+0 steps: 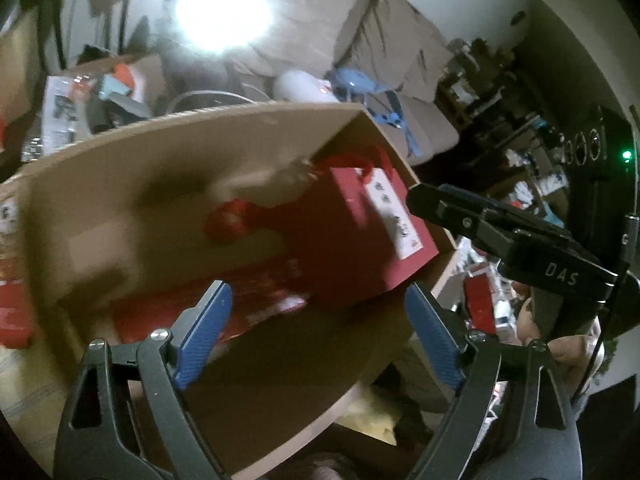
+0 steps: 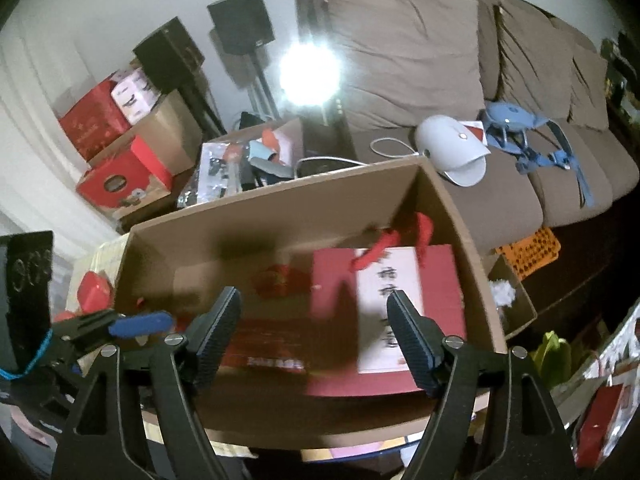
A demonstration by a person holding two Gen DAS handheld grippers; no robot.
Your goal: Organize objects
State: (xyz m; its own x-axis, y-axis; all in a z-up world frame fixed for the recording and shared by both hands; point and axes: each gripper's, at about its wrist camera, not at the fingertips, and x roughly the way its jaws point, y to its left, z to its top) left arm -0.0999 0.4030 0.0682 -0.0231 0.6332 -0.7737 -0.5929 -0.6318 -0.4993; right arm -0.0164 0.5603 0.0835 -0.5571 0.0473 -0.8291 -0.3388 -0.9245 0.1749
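Right wrist view: nearest to us, the right gripper stands with its two fingers spread wide and nothing between them, poised over the near rim of an open cardboard box. Low at the left of this view we see the blue-padded tip of the left gripper at the box's left wall; its opening cannot be judged from here.

In the left wrist view, the left gripper likewise has its fingers parted wide and grips nothing, above the same cardboard box. At the right, the black body of the right gripper reaches toward the box's right rim.

Inside the box, toward its right half, we find a red gift bag with a white label bearing dark characters and a red ribbon handle. To its left lie blurred red items, among them a flat red packet on the box floor.

Beyond the box we see a white dome-shaped object and a blue strapped item resting on a brown sofa. Far left stand stacked red and cardboard cartons, black speakers, and a bright lamp.
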